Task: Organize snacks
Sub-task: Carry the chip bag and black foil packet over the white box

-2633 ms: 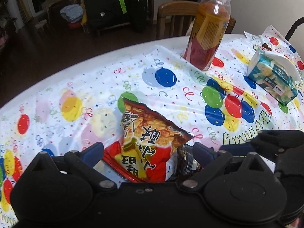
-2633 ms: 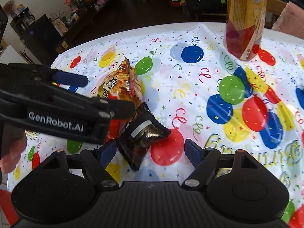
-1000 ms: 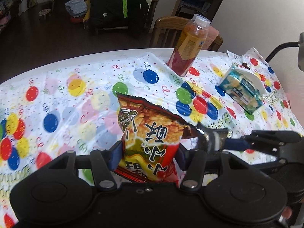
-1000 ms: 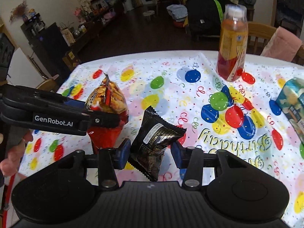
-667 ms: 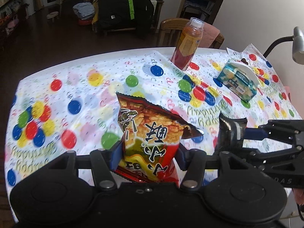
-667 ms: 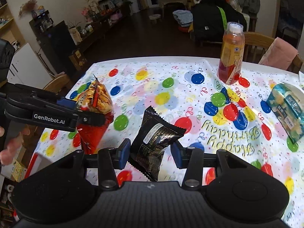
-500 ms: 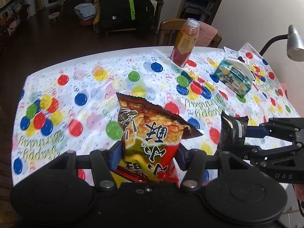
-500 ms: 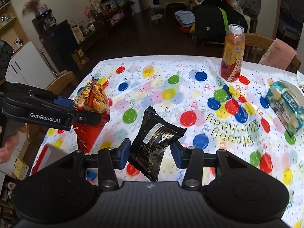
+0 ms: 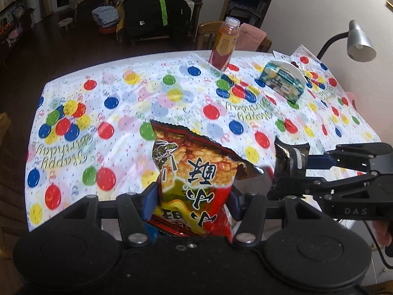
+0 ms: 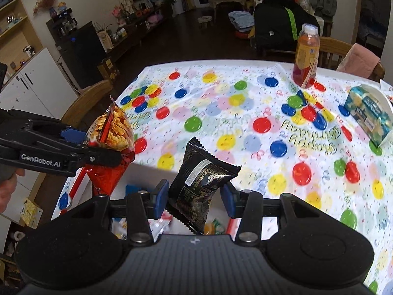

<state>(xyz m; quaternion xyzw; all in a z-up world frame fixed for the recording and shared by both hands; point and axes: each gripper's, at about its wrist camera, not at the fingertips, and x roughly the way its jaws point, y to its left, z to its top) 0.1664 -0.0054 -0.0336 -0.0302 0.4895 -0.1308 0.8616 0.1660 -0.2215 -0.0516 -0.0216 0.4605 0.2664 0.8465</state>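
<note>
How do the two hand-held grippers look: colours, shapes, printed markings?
Both are matte black with blue finger pads and two round discs on the body. The left hand-held gripper reads "GenRobot.AI"; the right hand-held gripper reads "DAS".

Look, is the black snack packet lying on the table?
No, the black snack packet is held up off the table, pinched in the right tongs.

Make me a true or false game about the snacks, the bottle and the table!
1. The left gripper holds a red snack bag. True.
2. The right gripper is empty. False: its fingers clamp a black packet.
3. The bottle lies on its side. False: it stands upright.
4. The tablecloth has balloons printed on it. True.
5. Both snacks rest on the table. False: both are held up in the air.
</note>
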